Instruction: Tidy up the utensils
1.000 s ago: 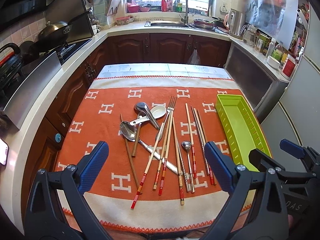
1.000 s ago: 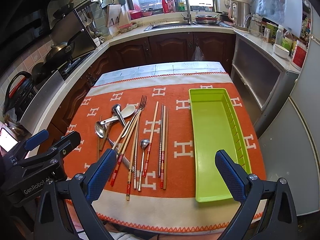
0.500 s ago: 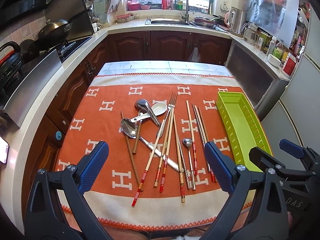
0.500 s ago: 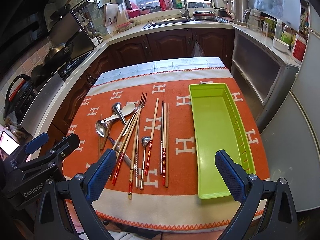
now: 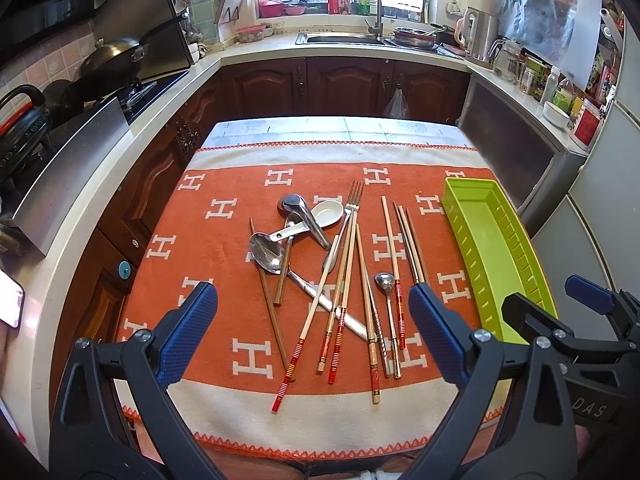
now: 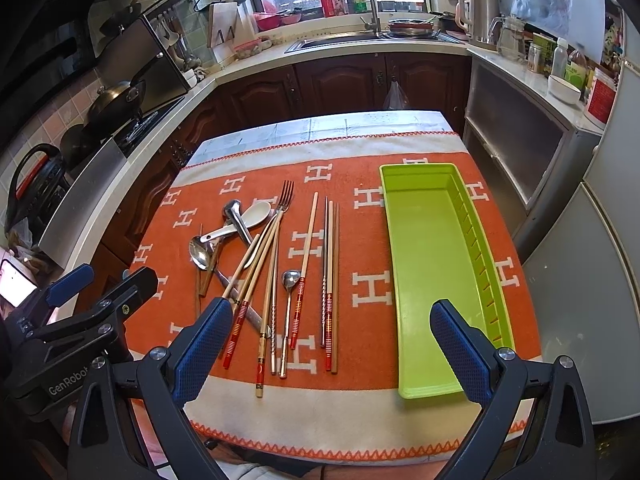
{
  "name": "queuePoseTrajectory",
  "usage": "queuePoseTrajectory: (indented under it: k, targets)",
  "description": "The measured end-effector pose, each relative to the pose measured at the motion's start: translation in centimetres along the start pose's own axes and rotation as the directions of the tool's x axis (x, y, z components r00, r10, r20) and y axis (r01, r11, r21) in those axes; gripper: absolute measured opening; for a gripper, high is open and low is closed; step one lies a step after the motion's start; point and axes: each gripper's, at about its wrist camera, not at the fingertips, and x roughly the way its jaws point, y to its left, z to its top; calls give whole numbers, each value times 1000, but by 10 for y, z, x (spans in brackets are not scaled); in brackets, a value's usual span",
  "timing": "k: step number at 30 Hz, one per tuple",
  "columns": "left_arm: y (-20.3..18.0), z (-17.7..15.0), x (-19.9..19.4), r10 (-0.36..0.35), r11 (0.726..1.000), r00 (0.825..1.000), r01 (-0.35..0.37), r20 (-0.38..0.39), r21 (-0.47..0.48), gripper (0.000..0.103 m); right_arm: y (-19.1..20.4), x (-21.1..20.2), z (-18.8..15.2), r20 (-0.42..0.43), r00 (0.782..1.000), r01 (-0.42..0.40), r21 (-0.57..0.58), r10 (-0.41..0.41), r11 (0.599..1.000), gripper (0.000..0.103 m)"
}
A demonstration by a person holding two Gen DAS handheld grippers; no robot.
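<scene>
A loose pile of utensils lies mid-cloth: several chopsticks (image 5: 410, 240), a fork (image 5: 354, 194), a white ceramic spoon (image 5: 330, 212), a large metal spoon (image 5: 266, 254) and a small metal spoon (image 5: 383, 281). Right of the pile stands a lime green tray (image 6: 424, 248) with nothing in it, also visible in the left wrist view as the tray (image 5: 492, 248). My left gripper (image 5: 312, 300) hovers open over the near end of the pile. My right gripper (image 6: 331, 308) hovers open over the chopsticks (image 6: 330, 280) and the tray's near end. Neither holds anything.
An orange cloth (image 5: 224, 240) with white H marks covers the small table. Dark wood cabinets and a counter (image 5: 92, 200) run along the left and far side. A grey appliance (image 6: 516, 148) and fridge doors stand close on the right.
Both views have drifted slightly, with the table sitting a little higher in frame. The utensils and tray have not moved. Both grippers stay open.
</scene>
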Motion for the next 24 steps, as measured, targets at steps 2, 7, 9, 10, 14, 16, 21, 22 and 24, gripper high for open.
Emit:
queuePoseTrajectory:
  k: [2,7,9,10,14,16,21,22,24]
  targets:
    - [1,0,1,2,1000,1000,-2,1,1,96,1,0,0,0,1000,1,-2,-1,1000,101]
    - [3,-1,2,-4,1000,1000,4,0,3,96,4,1,1,3,1000,-6,-14,6,1000,99]
    - [2,0,2,0,1000,1000,0,-3,6,96,6,3,2,2,1000,-13,-21,13,1000,97]
    - [2,0,3,1,1000,1000,-1,-2,9,96,7,4,2,1,1000,-17,-23,17,1000,96]
    - [4,2,9,4,1000,1000,-4,-7,18,95,12,9,5,-11,999,-32,-42,31,999,88]
    - [5,4,11,1,1000,1000,-1,-7,23,95,15,12,7,-15,999,-38,-52,37,998,86]
    - [10,8,18,0,999,1000,0,6,51,94,14,26,12,-52,997,-57,-41,55,998,74]
    - [11,8,20,-1,999,1000,1,8,54,93,12,32,13,-68,996,-63,-31,61,998,71]
    - [13,10,23,-10,998,1000,9,6,65,91,10,41,16,-87,994,-71,-21,69,997,65]
